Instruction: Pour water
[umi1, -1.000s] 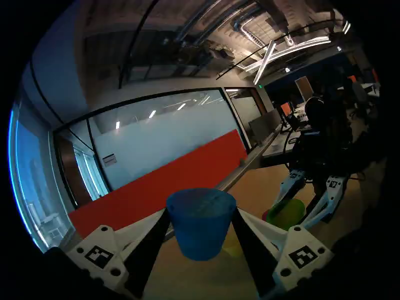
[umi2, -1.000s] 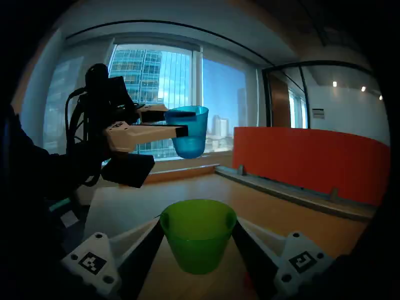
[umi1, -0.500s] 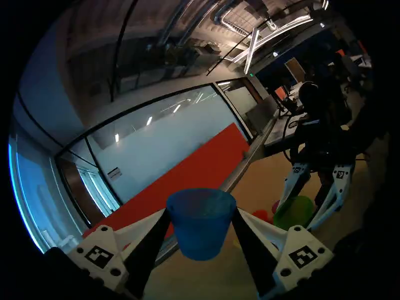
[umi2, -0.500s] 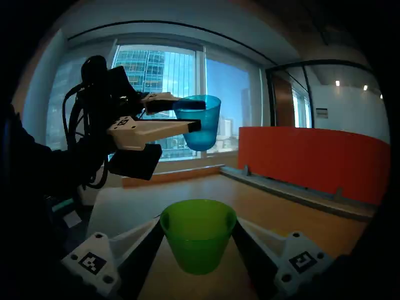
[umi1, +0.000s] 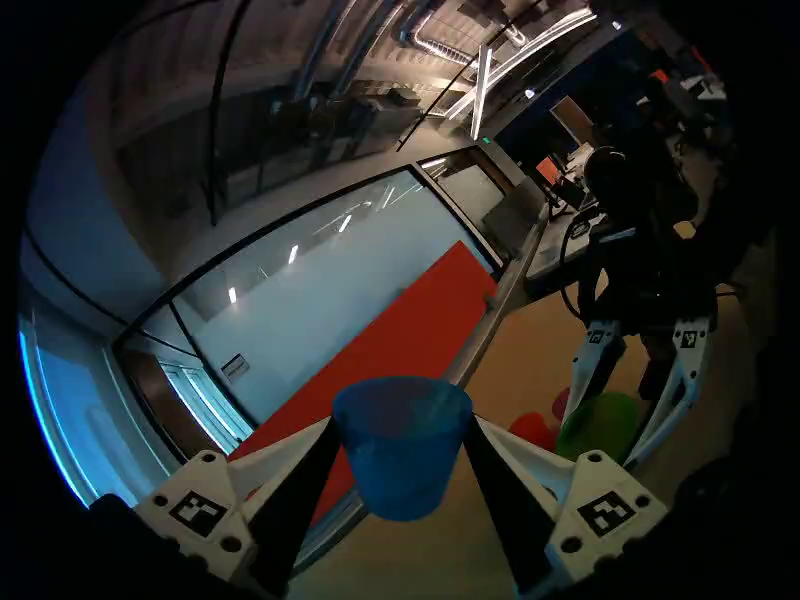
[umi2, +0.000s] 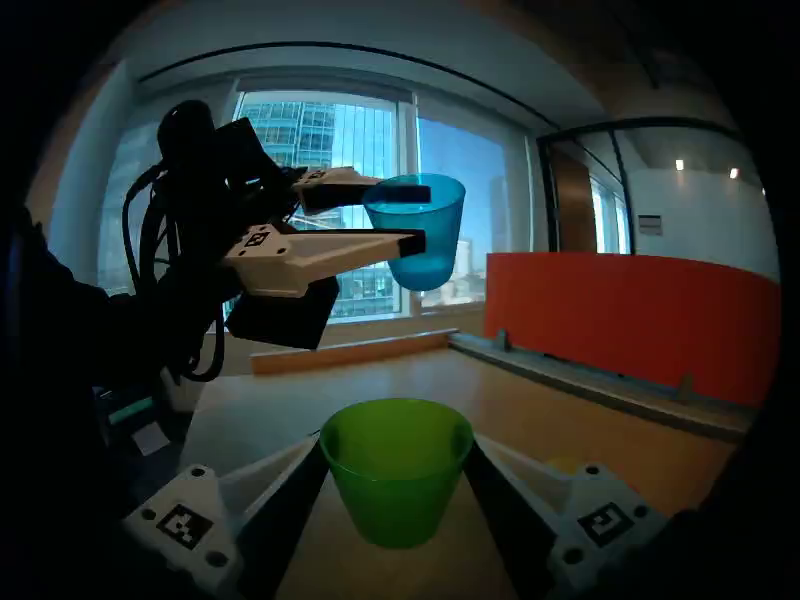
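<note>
My left gripper (umi1: 400, 455) is shut on a blue cup (umi1: 402, 445), held upright between both fingers. In the right gripper view that same blue cup (umi2: 417, 228) hangs high in the air in the left gripper (umi2: 405, 222), above and a little behind the green cup. My right gripper (umi2: 397, 470) is shut on a green cup (umi2: 397, 468), upright with its mouth open to the top. In the left gripper view the green cup (umi1: 600, 425) sits low at the right in the right gripper (umi1: 640, 400), over the wooden table (umi1: 520, 360).
A wooden table (umi2: 560, 420) runs under both cups, bordered by an orange partition (umi2: 640, 320) on the right. Red and pink things (umi1: 535, 428) lie on the table beside the green cup. A person's dark sleeve (umi2: 70, 330) holds the left gripper. Large windows (umi2: 330, 160) stand behind.
The left gripper has carried the blue cup higher and to the right in the right gripper view, closer over the green cup. The green cup has stayed in place.
</note>
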